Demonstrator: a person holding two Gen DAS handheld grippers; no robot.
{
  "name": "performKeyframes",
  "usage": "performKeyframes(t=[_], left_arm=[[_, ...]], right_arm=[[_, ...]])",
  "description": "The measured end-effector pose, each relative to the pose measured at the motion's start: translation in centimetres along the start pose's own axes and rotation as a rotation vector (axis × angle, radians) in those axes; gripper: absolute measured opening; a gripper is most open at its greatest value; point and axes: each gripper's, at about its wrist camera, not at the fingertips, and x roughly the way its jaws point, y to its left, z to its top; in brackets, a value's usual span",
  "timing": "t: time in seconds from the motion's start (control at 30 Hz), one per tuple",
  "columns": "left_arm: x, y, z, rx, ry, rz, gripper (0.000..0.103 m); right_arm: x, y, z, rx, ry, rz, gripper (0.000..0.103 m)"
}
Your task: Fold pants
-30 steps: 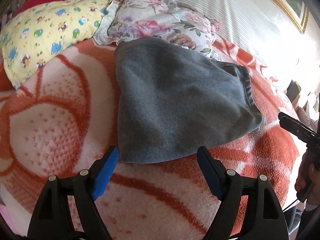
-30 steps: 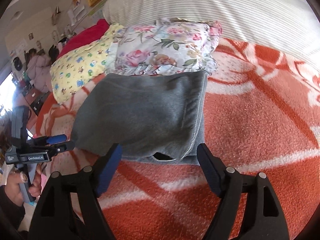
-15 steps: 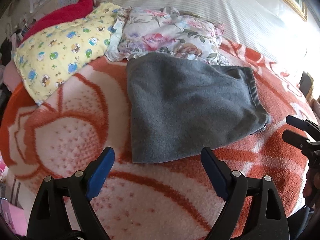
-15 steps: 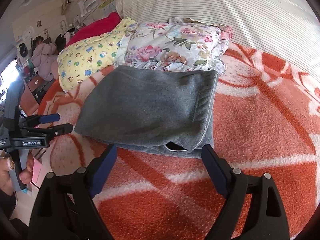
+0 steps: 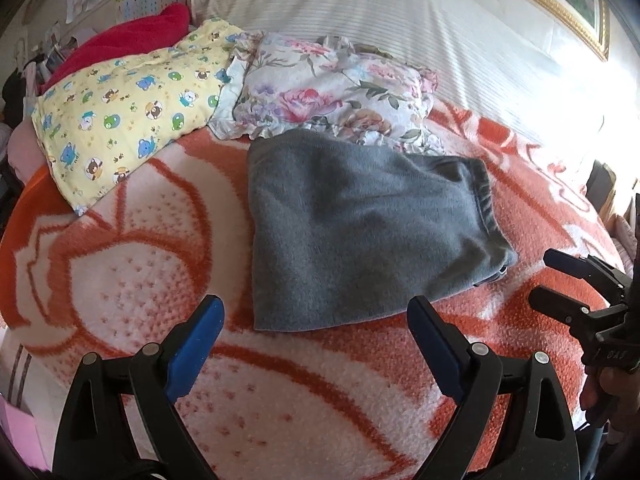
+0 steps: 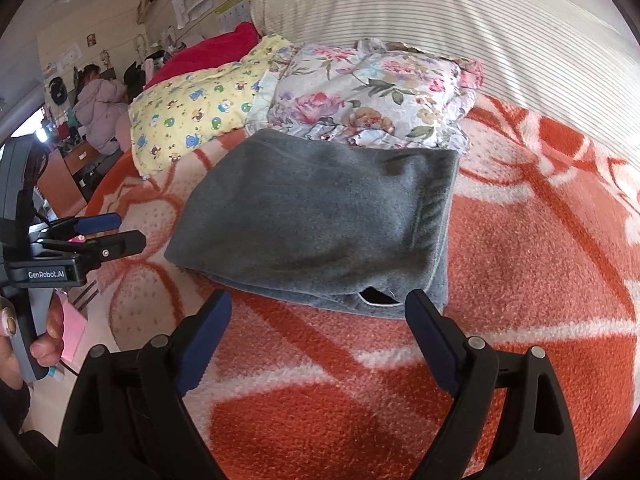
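The grey fleece pants point(image 5: 360, 232) lie folded in a compact stack on the orange and white blanket point(image 5: 140, 280), with the waistband at their right end. They also show in the right wrist view point(image 6: 320, 220). My left gripper point(image 5: 316, 312) is open and empty, just short of the stack's near edge; it also shows in the right wrist view point(image 6: 116, 230). My right gripper point(image 6: 318, 306) is open and empty, just short of the stack's near edge; it also shows in the left wrist view point(image 5: 552, 280) at the stack's right.
A floral pillow point(image 5: 332, 92) touches the pants' far edge. A yellow cartoon-print pillow point(image 5: 128, 120) and a red cloth point(image 5: 132, 40) lie to the far left. A striped bolster point(image 6: 460, 20) runs along the back. A person in a lilac jacket point(image 6: 100, 108) sits beyond the bed.
Both grippers have drawn back from the folded pants, so the stack looks smaller and farther away. The pants have not moved. Both grippers stayed open.
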Motion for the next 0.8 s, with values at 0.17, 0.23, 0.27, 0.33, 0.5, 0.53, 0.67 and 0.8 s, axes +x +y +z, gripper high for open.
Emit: performKeyframes(t=[0.17, 0.23, 0.27, 0.33, 0.5, 0.53, 0.67, 0.8], left_arm=[[-0.4, 0.0, 0.1, -0.001, -0.009, -0.003, 0.093], [-0.6, 0.0, 0.1, 0.000, -0.017, -0.001, 0.093], [-0.7, 0.0, 0.0, 0.000, -0.020, -0.002, 0.093], [-0.8, -0.1, 0.0, 0.000, -0.027, 0.001, 0.094], [-0.9, 0.0, -0.1, -0.011, -0.038, -0.041, 0.094], [-1.0, 0.0, -0.1, -0.016, -0.039, -0.050, 0.094], [-0.8, -0.1, 0.1, -0.006, -0.038, -0.031, 0.094], [-0.5, 0.2, -0.1, -0.015, -0.039, -0.047, 0.094]], right_arm=[[0.2, 0.7, 0.2, -0.025, -0.002, 0.014, 0.090], [0.2, 0.9, 0.2, -0.040, 0.000, 0.014, 0.090], [0.3, 1.1, 0.3, -0.053, 0.002, 0.012, 0.090], [0.3, 1.3, 0.3, -0.073, 0.003, 0.008, 0.090], [0.2, 1.4, 0.5, -0.071, -0.004, 0.007, 0.091], [0.2, 1.4, 0.5, -0.070, -0.006, 0.009, 0.091], [0.4, 1.5, 0.4, -0.071, 0.000, 0.014, 0.091], [0.7, 1.4, 0.4, -0.074, 0.008, 0.015, 0.091]])
